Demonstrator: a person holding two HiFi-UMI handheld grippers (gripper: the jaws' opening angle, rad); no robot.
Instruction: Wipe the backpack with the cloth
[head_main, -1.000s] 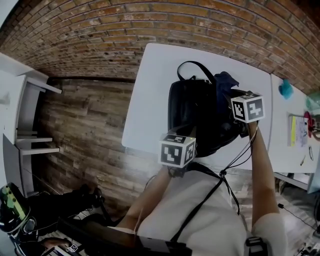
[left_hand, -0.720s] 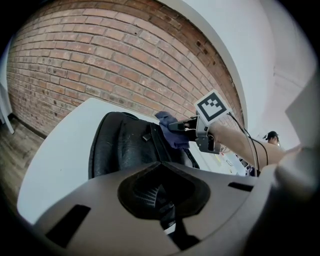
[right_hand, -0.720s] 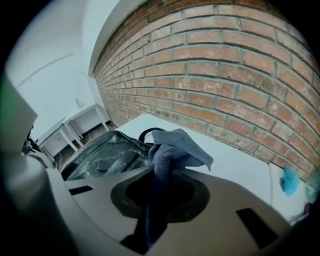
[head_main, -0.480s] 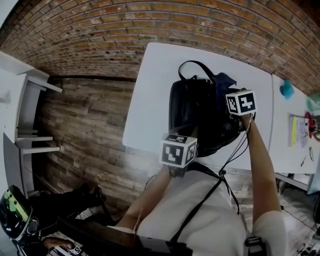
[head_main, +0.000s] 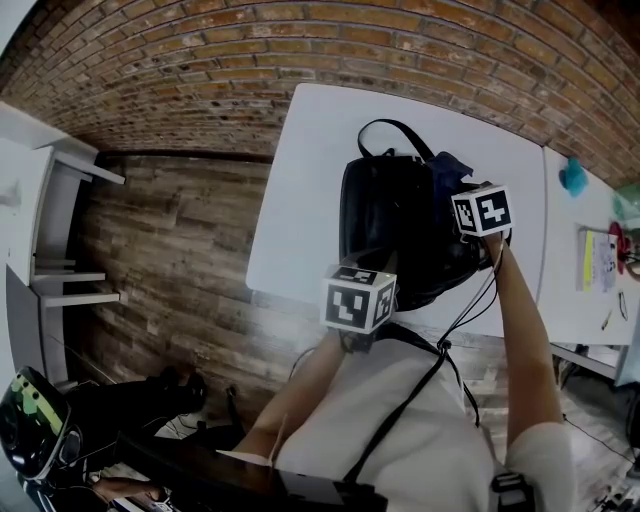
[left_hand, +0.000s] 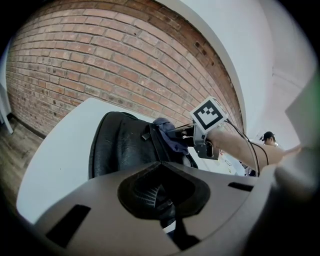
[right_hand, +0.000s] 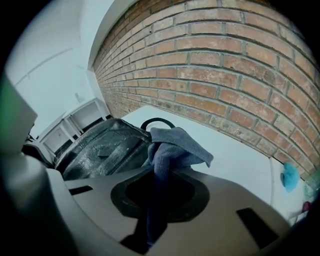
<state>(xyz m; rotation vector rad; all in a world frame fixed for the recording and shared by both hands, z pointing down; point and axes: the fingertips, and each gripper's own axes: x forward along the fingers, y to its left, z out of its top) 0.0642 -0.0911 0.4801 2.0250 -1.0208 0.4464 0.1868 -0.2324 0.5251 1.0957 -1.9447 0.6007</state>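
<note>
A black backpack (head_main: 395, 225) lies on the white table (head_main: 300, 200), its carry loop pointing away from me. My right gripper (head_main: 472, 205) is over the backpack's right side, shut on a blue cloth (head_main: 450, 165) that rests against the bag. In the right gripper view the cloth (right_hand: 172, 150) bunches out of the jaws beside the backpack (right_hand: 105, 150). My left gripper (head_main: 360, 290) sits at the bag's near end. In the left gripper view dark mesh of the backpack (left_hand: 122, 145) fills the left gripper (left_hand: 162, 205), which looks shut on it.
A second white table at the right carries a teal object (head_main: 571, 177) and papers (head_main: 598, 262). White shelves (head_main: 60, 230) stand at the left over wooden floor. A brick wall runs behind the table. A person (left_hand: 268, 137) stands far off.
My right gripper and the cloth slid a little up and left along the backpack, away from me. The left gripper and the bag stayed put.
</note>
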